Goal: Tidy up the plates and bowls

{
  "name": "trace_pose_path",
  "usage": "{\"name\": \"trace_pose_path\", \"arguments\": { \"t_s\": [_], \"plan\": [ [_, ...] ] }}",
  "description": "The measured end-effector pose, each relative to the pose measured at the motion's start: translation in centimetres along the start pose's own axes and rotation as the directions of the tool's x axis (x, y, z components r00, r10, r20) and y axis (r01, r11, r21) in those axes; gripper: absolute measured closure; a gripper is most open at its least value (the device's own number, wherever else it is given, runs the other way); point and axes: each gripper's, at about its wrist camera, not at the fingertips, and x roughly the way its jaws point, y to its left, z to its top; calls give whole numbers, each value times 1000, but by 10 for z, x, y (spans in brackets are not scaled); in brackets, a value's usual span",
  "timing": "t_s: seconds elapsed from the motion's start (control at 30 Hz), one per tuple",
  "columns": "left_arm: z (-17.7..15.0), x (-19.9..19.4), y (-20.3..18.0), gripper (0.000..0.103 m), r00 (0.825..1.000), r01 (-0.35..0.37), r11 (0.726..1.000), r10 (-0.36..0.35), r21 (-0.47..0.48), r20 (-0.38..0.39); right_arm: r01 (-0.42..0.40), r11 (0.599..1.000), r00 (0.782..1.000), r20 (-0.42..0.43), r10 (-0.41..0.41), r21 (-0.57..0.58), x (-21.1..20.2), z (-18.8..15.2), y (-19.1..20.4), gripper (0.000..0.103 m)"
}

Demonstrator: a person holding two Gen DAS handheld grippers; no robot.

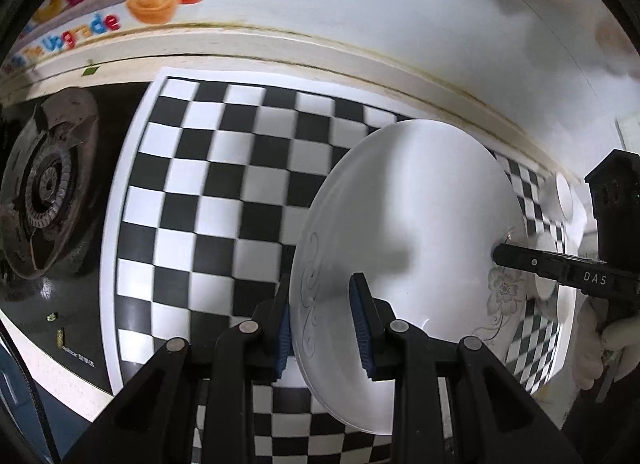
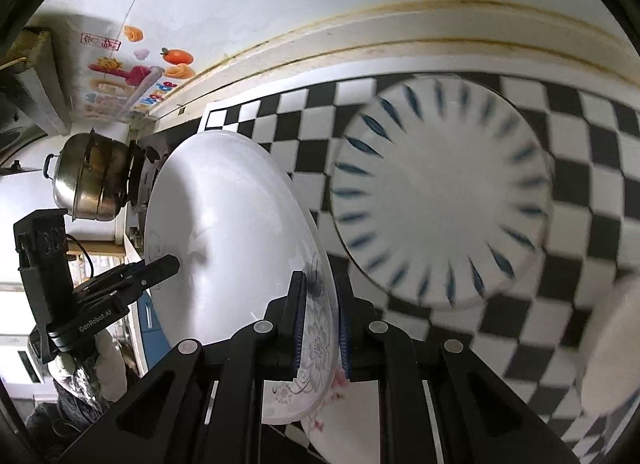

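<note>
Your left tool [image 1: 326, 324] is clenched on the rim of the white floral plate [image 1: 412, 232], blue pads [image 1: 360, 328] pressed on either face at the lower centre of the left wrist view. The plate stands tilted on edge above the checkered mat [image 1: 208, 204] on the desk [image 1: 40, 360]. Your right tool [image 2: 322, 328] grips the same plate's opposite rim at the lower centre of its own view, over the grey flower print; it also shows at the right edge of the left view. A second, pink-flowered rim [image 2: 320, 424] shows just behind at the bottom. A blue-streaked bowl [image 2: 440, 196] sits on the mat in the upper right of the right view. A gas burner [image 1: 44, 184] lies at the left edge, a steel pot [image 2: 92, 180] at the left.
</note>
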Motion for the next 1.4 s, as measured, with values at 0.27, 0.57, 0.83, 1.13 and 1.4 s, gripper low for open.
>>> {"name": "trace_pose_path", "arguments": {
  "t_s": [0.27, 0.57, 0.83, 1.13, 1.4],
  "plan": [
    [-29, 22, -45, 79, 997, 25, 995, -18, 96, -71, 6, 995, 999, 34, -9, 96, -23, -73, -51, 86],
    [-55, 48, -89, 79, 989, 46, 981, -19, 187, -145, 9, 980, 999, 42, -18, 201, -33, -138, -100, 86],
    [-76, 70, -104, 79, 979, 40, 970, 10, 240, -204, 20, 969, 999, 25, -27, 248, -29, -179, -123, 86],
    [-86, 90, -111, 78, 966, 35, 964, 35, 265, -257, 43, 961, 999, -6, -43, 275, -15, -192, -130, 86],
    [-88, 100, -120, 77, 966, 8, 955, 69, 295, -250, 78, 963, 997, -24, -75, 258, -10, -191, -127, 87]
  ]
}}
